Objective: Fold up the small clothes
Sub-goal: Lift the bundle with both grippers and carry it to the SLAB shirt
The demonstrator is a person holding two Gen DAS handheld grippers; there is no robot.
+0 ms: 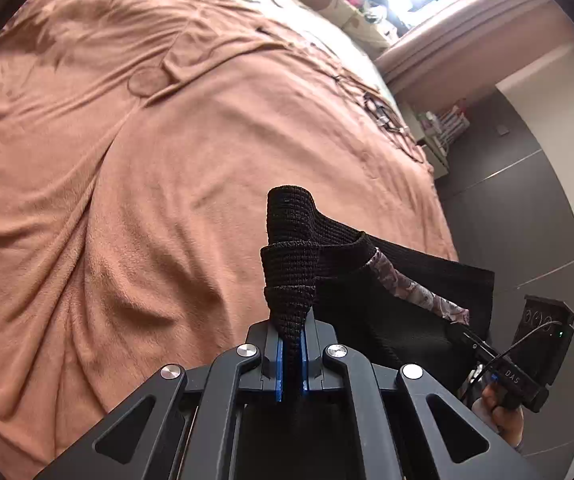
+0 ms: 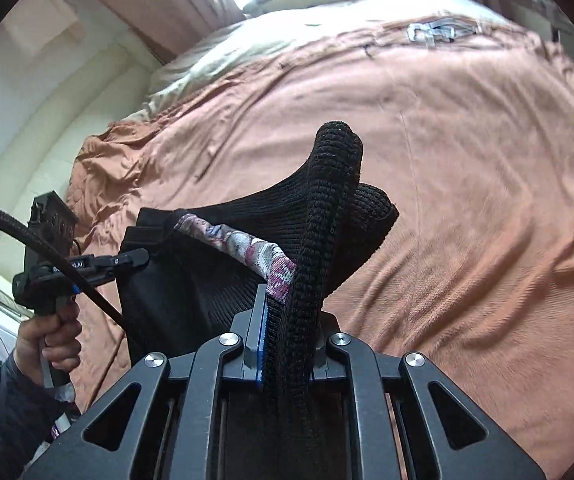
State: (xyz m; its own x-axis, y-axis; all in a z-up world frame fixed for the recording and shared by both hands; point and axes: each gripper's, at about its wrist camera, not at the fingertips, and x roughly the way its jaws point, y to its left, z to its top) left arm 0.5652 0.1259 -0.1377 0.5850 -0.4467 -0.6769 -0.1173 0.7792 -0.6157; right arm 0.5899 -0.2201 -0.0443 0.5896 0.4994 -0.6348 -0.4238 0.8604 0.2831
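Note:
A black knit garment (image 1: 407, 276) with a floral patterned band (image 1: 419, 292) hangs stretched between both grippers above a bed. My left gripper (image 1: 291, 336) is shut on one bunched black corner, which sticks up past the blue pads. The right gripper (image 1: 461, 328) pinches the garment's other end at the lower right. In the right wrist view, my right gripper (image 2: 287, 320) is shut on a thick fold of the black knit garment (image 2: 191, 280) beside the floral band (image 2: 239, 246). The left gripper (image 2: 139, 258) grips the far corner, held by a hand (image 2: 55, 336).
A rumpled salmon blanket (image 1: 167, 160) covers the bed (image 2: 467, 160) under the garment. Small dark items (image 1: 383, 116) lie near its far edge, and a clear object (image 2: 439, 32) near the head. Grey floor (image 1: 527, 200) and a low shelf (image 1: 447, 124) lie beyond the bed's side.

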